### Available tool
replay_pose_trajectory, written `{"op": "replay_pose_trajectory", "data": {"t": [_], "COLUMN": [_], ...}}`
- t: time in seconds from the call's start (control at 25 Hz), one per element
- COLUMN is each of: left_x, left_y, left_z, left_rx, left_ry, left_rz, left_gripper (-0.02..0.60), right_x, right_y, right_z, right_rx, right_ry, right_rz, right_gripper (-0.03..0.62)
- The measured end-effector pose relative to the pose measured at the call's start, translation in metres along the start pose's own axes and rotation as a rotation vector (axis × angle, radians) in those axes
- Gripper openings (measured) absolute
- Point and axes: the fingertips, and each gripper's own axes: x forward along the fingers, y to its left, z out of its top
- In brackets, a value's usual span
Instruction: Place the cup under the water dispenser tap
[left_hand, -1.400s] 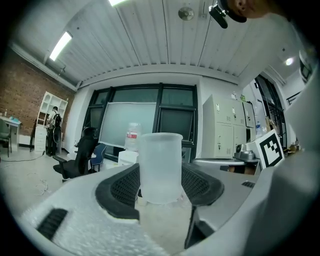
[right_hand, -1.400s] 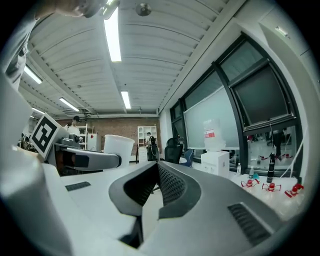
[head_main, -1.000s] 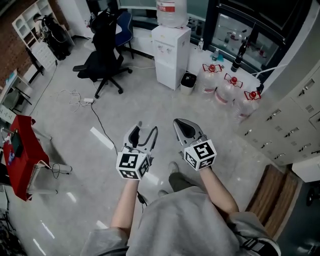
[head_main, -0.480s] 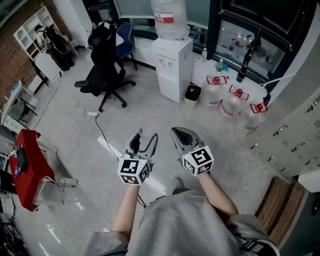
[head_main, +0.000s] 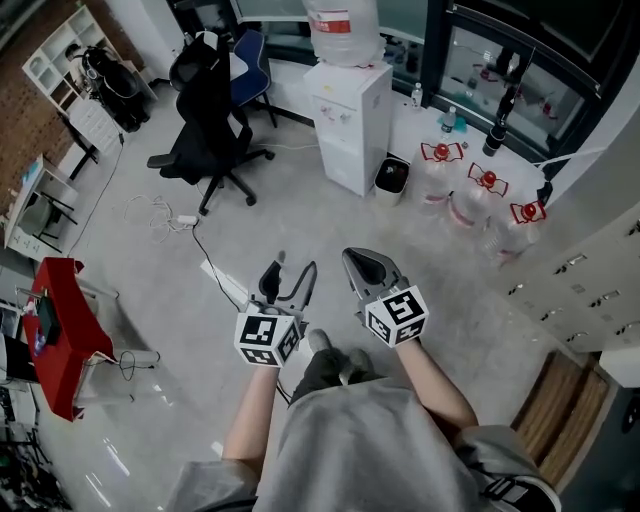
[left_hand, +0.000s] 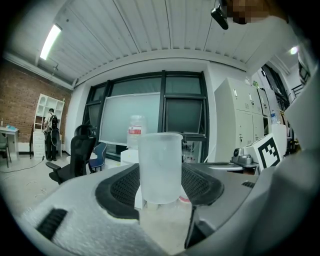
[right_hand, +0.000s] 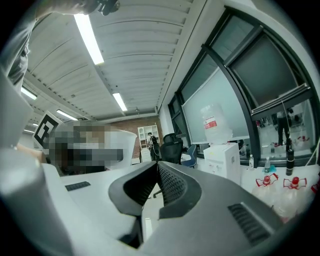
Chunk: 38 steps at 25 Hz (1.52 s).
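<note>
A translucent plastic cup (left_hand: 160, 167) stands upright between the black pads of my left gripper (head_main: 295, 263), which is shut on it and held about level. The white water dispenser (head_main: 350, 110), with a big bottle (head_main: 343, 30) on top, stands across the floor ahead, well beyond both grippers. In the left gripper view the dispenser (left_hand: 131, 152) peeks out behind the cup. My right gripper (head_main: 353, 256) is beside the left one, its jaws shut with nothing in them. The right gripper view shows the dispenser (right_hand: 225, 160) to the right of its closed tips.
A black office chair (head_main: 205, 110) stands left of the dispenser. A small bin (head_main: 392, 175) and several red-capped water jugs (head_main: 487, 200) line the wall to its right. A cable with a power strip (head_main: 185, 220) crosses the floor. Lockers (head_main: 590, 290) run along the right.
The person has stepped forward, so the dispenser sits a little nearer and a shoe now shows below the grippers. Both grippers keep their pose, the cup still held.
</note>
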Motion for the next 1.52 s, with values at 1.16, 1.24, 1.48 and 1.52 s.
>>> {"op": "replay_pose_trajectory", "data": {"t": [1.16,1.24,1.48,1.52], "left_x": [0.155,0.163,0.189,0.192], "left_y": [0.195,0.207,0.239,0.243], "left_z": [0.016,0.016,0.017,0.016], "left_rx": [-0.029,-0.033,-0.049,-0.052], "left_ry": [0.029,0.033,0.039,0.040], "left_rz": [-0.126,-0.140,-0.177,-0.184], "left_gripper": [0.261,0.261,0.261,0.261], "right_x": [0.222,0.235,0.267,0.271], "right_y": [-0.074,-0.077,-0.089,-0.091], "right_z": [-0.003,-0.003,-0.003,-0.003], "right_rx": [0.009,0.010,0.003,0.002], "right_ry": [0.052,0.057,0.072,0.075], "right_rz": [-0.124,-0.138,-0.179,-0.186], "right_gripper": [0.012,0.012,0.011,0.012]}}
